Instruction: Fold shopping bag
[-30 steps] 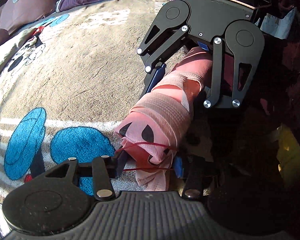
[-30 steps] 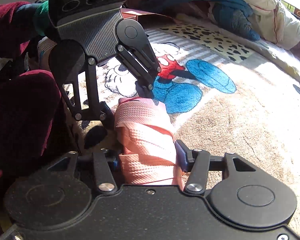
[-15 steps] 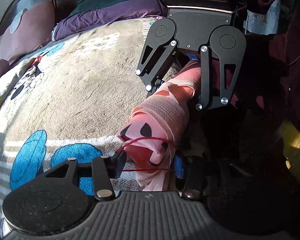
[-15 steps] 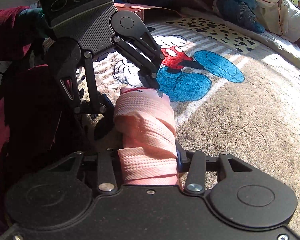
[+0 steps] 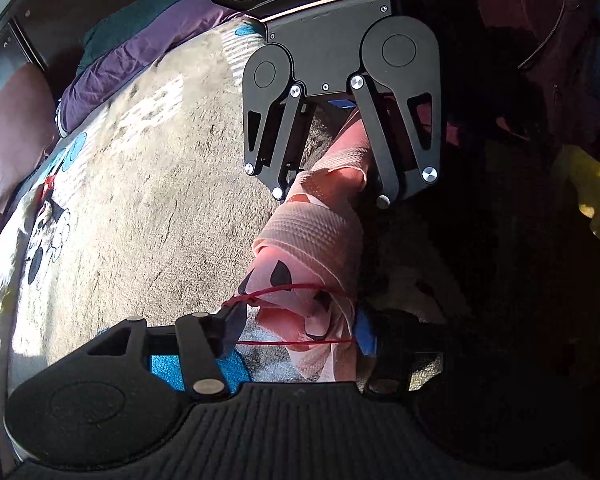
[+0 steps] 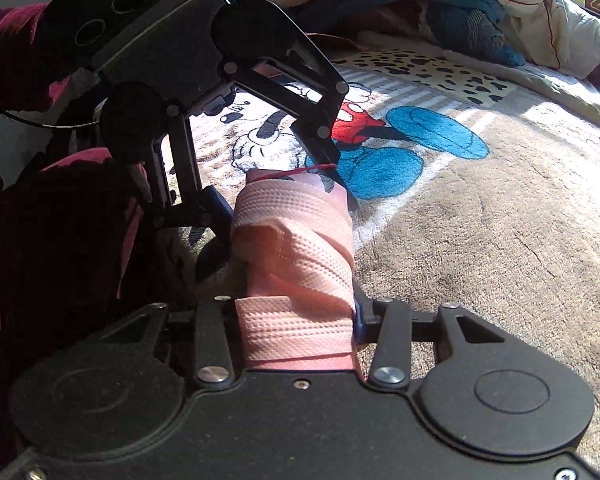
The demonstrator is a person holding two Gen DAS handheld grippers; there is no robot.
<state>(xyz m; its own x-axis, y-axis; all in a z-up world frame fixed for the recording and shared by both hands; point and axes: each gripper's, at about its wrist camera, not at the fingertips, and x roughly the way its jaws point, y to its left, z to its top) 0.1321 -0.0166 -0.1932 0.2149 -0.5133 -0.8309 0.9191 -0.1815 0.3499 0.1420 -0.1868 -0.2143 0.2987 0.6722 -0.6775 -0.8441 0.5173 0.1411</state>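
I judge the folding itself to be nearly done. The shopping bag (image 5: 312, 248) is no longer a flat sheet: it is a tight pink roll, wound round with its own webbing strap, lying just above the beige cartoon blanket (image 5: 148, 184) near the middle of both views. In the left wrist view it runs from the lower centre of the frame up toward the upper centre; in the right wrist view it rises from the bottom centre.

My right gripper (image 6: 296, 320) has the strap-wrapped end of the roll pinched between its jaws, which are about half closed with the pads pressing on the fabric at both sides. That end looks secure.

My left gripper (image 5: 296, 332) is at the other end, the one with the black print showing. Its jaws are opening at this moment; the roll sits between them, against the blue pad on the right, while the dark finger on the left stands clear of the fabric. A thin red elastic loop (image 5: 292, 292) is stretched from that left finger across the roll's end.

What is left, as I read it, is to seat that loop fully round the roll so it stays shut, then set the bundle down and let go with both grippers.
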